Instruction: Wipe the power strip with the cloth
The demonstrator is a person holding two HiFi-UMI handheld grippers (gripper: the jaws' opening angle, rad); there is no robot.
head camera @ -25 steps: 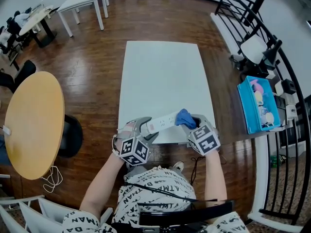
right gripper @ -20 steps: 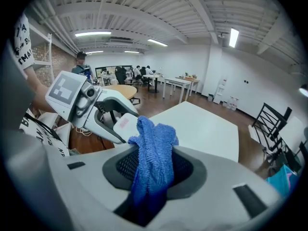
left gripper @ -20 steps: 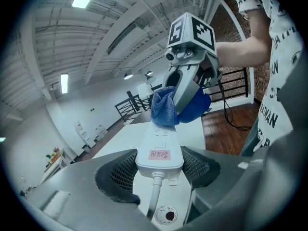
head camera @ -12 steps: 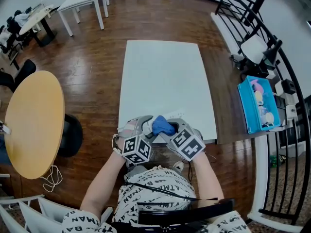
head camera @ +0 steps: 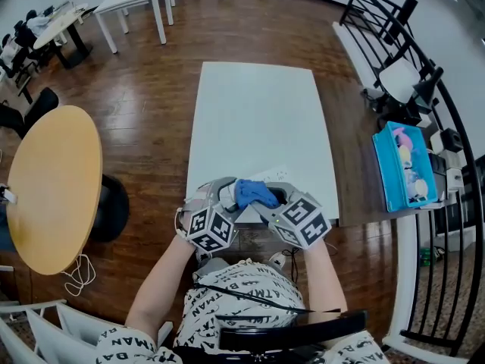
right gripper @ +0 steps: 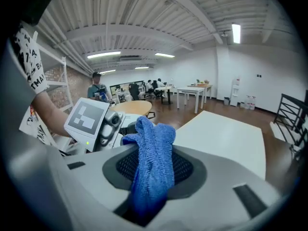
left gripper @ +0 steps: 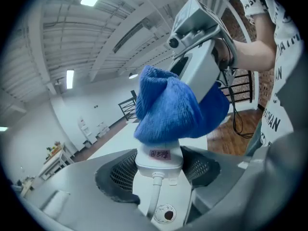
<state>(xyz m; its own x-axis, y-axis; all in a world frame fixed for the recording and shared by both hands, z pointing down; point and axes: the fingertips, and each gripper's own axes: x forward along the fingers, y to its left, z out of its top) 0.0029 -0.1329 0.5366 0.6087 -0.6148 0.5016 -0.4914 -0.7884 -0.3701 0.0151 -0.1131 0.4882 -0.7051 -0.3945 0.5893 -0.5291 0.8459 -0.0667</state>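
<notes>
Apparently mid-wipe, the left gripper [left gripper: 159, 173] has its jaws clamped on the cord end of the power strip [left gripper: 159, 159], held above the counter's [head camera: 258, 112] near edge, while the right gripper's [right gripper: 154, 171] jaws pinch the blue cloth [right gripper: 155, 141] against it, leaving the far sockets seemingly to do.

White rectangular table [head camera: 258, 112] on wood floor [head camera: 144, 89], extending ahead of the left gripper [head camera: 229, 198]; power strip [head camera: 274, 177] over its near edge.

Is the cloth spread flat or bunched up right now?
Bunched. The blue cloth is a crumpled wad pinched in the right gripper, balled on the power strip rather than laid flat.
</notes>
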